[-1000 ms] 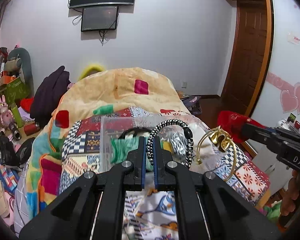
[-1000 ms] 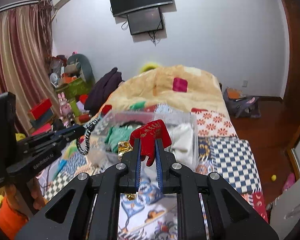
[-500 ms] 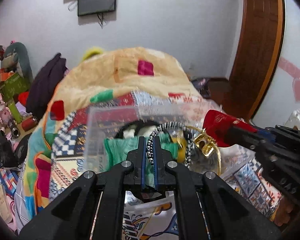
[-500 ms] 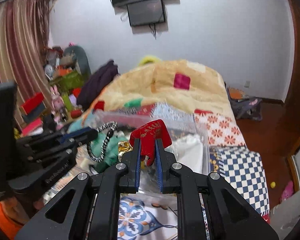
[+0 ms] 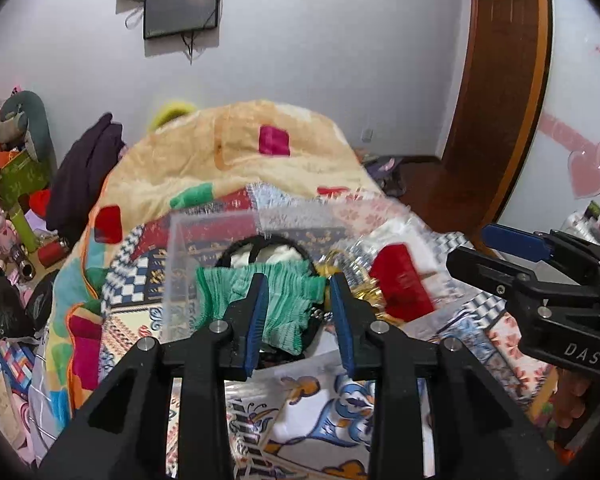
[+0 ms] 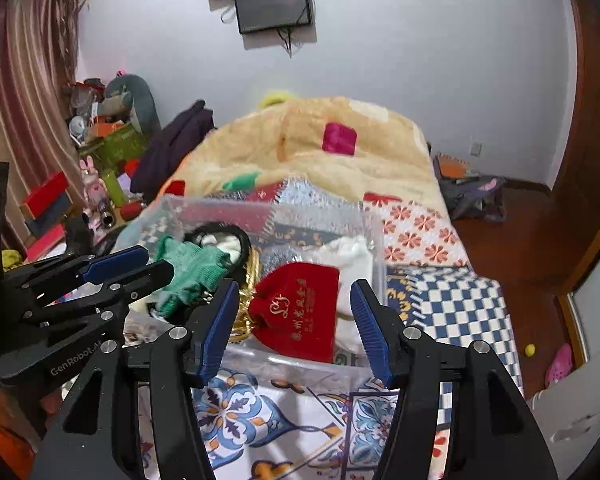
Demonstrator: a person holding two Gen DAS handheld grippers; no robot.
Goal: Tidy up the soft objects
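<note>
Right wrist view, lower centre: the right gripper (image 6: 294,322) stands wide, its blue pads either side of the red pouch (image 6: 300,312) yet touching nothing; the pouch lies inside the clear plastic box (image 6: 370,236) on the patterned bedspread (image 6: 452,300), beside a white cloth (image 6: 350,256) at centre right and a green knit piece (image 6: 192,268) at centre left. Left wrist view shows the left gripper (image 5: 298,314) likewise spread — empty — poised over the green knit piece, with a black-rimmed item (image 5: 268,246) behind it at frame centre. Both loads seem delivered; the sound move now, I judge, is to draw each gripper straight back and up, pads kept apart, so no fabric snags — and the light box is not dragged.
</note>
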